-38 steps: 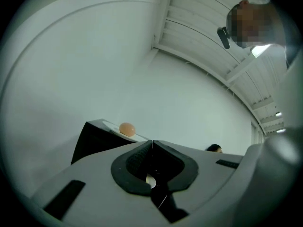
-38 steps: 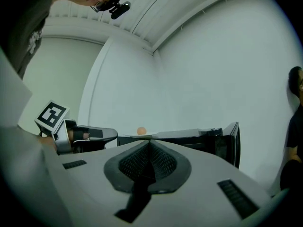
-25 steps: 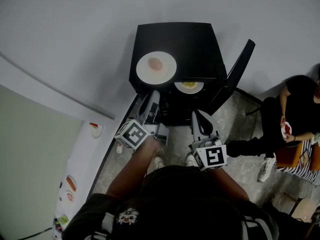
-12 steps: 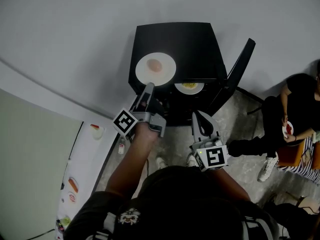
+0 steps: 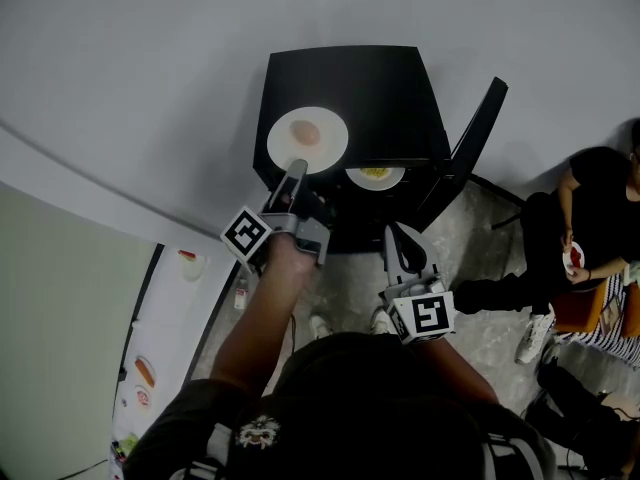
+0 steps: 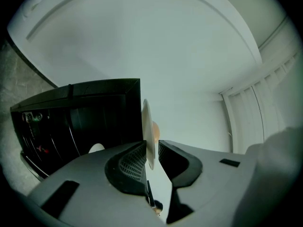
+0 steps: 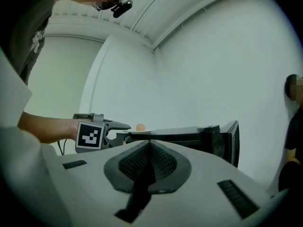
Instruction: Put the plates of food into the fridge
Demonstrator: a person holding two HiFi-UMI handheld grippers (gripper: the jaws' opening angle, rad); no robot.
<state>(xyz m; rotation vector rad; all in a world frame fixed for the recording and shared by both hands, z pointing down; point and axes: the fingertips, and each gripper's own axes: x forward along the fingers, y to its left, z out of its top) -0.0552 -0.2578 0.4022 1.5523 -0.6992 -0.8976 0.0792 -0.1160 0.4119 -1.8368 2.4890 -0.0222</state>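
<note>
Yellow-food plate (image 5: 375, 176) inside open fridge (image 5: 385, 93), second plate (image 5: 331, 148) on top

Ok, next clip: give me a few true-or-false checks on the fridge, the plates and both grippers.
1. The fridge has its door open. True.
2. The top plate is empty. False: a pale round piece of food lies on it.
3. The right gripper holds a plate. False: its jaws are shut on nothing.
4. The top plate's rim is between the jaws of the left gripper. True; they have just been closing, and a gap shows beside the rim.
5. A second plate sits inside the fridge. True.
</note>
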